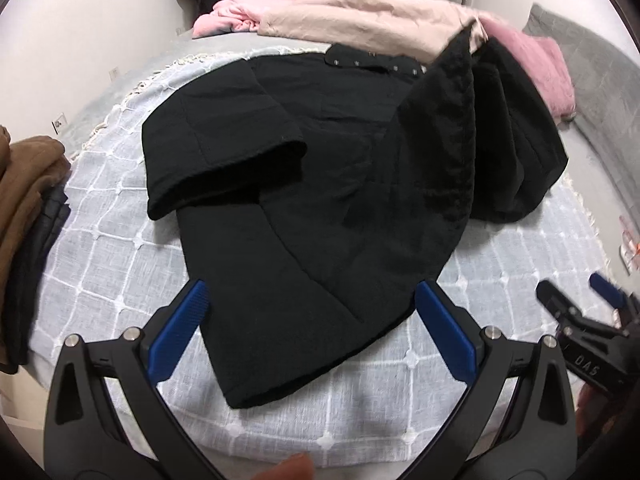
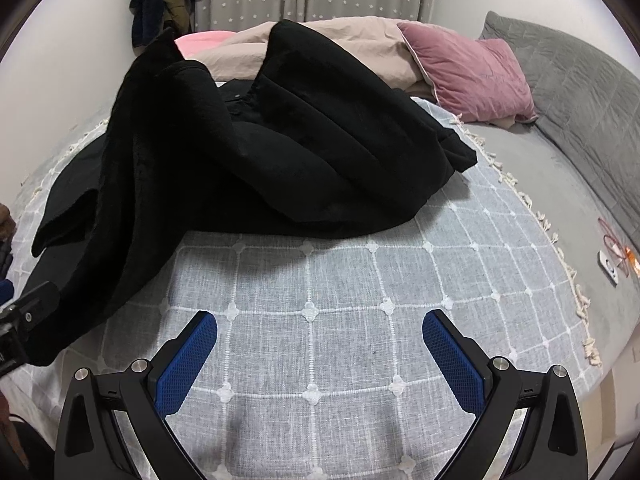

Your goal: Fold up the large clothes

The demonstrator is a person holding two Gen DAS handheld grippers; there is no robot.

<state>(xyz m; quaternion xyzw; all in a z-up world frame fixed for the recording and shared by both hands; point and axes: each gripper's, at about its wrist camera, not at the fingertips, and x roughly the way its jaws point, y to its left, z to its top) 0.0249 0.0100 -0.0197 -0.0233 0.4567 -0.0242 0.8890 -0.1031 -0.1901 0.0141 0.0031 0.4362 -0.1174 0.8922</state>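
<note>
A large black garment (image 1: pixel 328 168) lies partly folded on the grey checked blanket (image 1: pixel 120 248) on the bed. Its left sleeve is folded across the body; its right side is bunched up in a raised heap. It also shows in the right wrist view (image 2: pixel 280 148). My left gripper (image 1: pixel 312 304) is open and empty, its blue pads (image 1: pixel 180 332) on either side of the garment's near hem, just above it. My right gripper (image 2: pixel 320 340) is open and empty over bare blanket (image 2: pixel 320 280), to the right of the garment. It also shows in the left wrist view (image 1: pixel 576 300).
A stack of folded brown and dark clothes (image 1: pixel 28 200) sits at the left edge. Pink and beige bedding (image 1: pixel 360 16), a pink pillow (image 2: pixel 472 72) and a grey quilt (image 2: pixel 580 92) lie at the back and right. A small device with a cord (image 2: pixel 612 264) lies at the right.
</note>
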